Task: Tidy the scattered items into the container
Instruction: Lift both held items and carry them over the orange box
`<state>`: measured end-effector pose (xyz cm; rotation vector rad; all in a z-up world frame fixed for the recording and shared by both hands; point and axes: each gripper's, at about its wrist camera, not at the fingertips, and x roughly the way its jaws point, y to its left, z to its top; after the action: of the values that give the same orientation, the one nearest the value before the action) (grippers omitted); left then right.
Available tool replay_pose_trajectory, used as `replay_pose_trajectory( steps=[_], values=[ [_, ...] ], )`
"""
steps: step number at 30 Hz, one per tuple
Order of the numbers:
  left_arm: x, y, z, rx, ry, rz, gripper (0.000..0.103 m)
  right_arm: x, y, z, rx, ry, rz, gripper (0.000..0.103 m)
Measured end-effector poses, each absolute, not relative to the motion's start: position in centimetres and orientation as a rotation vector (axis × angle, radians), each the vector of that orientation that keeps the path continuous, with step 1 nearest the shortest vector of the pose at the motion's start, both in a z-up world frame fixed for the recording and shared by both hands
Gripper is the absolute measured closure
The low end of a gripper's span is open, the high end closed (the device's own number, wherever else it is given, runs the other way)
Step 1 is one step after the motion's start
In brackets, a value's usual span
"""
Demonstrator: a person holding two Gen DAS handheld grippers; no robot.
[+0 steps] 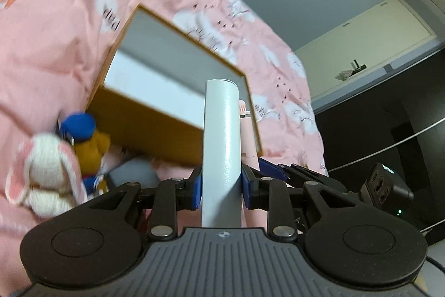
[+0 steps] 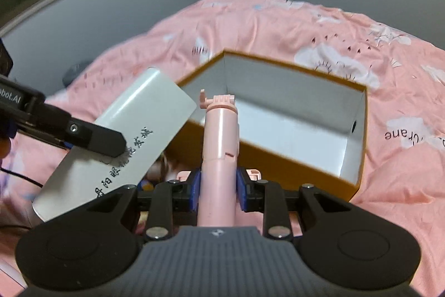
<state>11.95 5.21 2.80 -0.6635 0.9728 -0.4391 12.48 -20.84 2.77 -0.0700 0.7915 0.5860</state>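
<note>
Gripped white case point(image 1: 221, 146) pointing boxward point(image 1: 144, 127).

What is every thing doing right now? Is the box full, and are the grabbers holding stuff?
Left gripper: shut on the white case.
White case: held, lifted off the bed.
Right gripper: shut on the pink stick.
Pink stick: held, tip pointing toward the box.
Box: open, no lid, nothing seen inside.
Bunny toy: lying on the bed beside the box.
Blue-capped toy: lying against the box, outside it.
</note>
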Motion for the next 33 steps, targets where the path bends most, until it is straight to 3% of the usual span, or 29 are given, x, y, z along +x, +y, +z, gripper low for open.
replay_pose_trajectory(
  steps=[6, 13, 22, 33],
  values=[
    [15.5, 5.6, 5.6, -0.58, 0.912, -0.396, 0.071, 15.2, -21.9, 5.5, -0.041, 0.723, 0.541, 0.073],
    [22.7, 4.2, 4.9, -0.485, 0.977, -0.354, 0.071, 19.7, -22.1, 6.6, -0.031, 0.706, 0.503, 0.073],
    [31.3, 2.9, -1.5, -0.45, 1.086, -0.344, 0.071, 26.3, -20.8, 2.4, -0.022, 0.806, 0.491, 0.073],
    [34.9, 1.7, -7.4, -0.356, 1.227, -0.292, 0.071, 32.0, -19.7, -2.8, -0.023, 1.001, 0.502, 0.073]
  ],
)
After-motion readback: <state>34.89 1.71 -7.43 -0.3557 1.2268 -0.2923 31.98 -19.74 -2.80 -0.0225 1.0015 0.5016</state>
